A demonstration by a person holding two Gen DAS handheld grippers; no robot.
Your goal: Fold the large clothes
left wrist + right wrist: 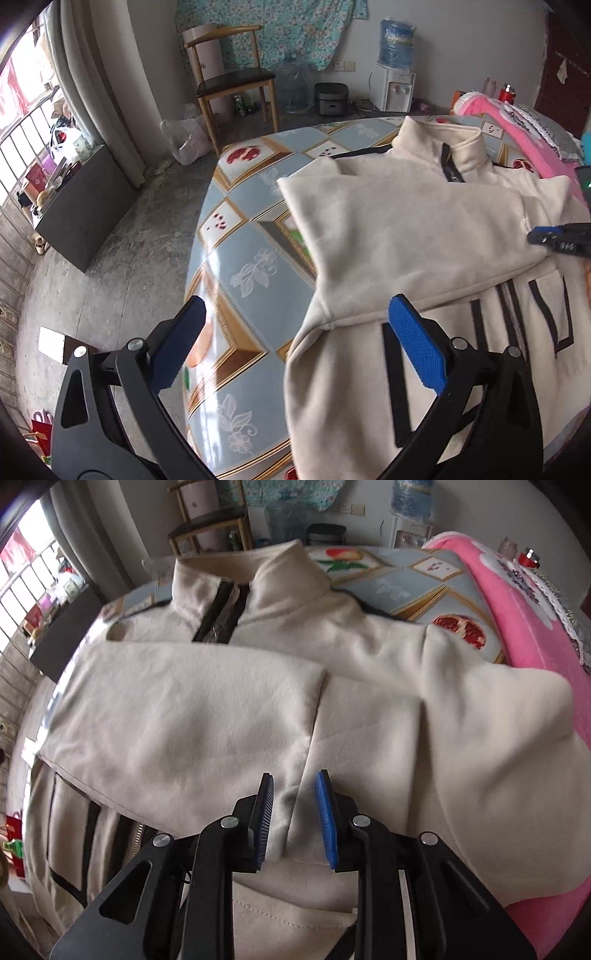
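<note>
- Already you have the cream jacket (258,701) spread zip-up on the patterned table (236,258), collar (280,576) at the far end
- Both sleeves lie folded across the chest below that collar, their cuffs meeting near the zip line
- Your left gripper (295,343) hangs wide apart over the jacket's left edge, holding nothing
- Your right gripper (293,819) stands slightly apart above the cuffs, a ridge of cloth between the pads, seemingly unpinched
- Left to do, I judge: fold the hem up toward the collar
</note>
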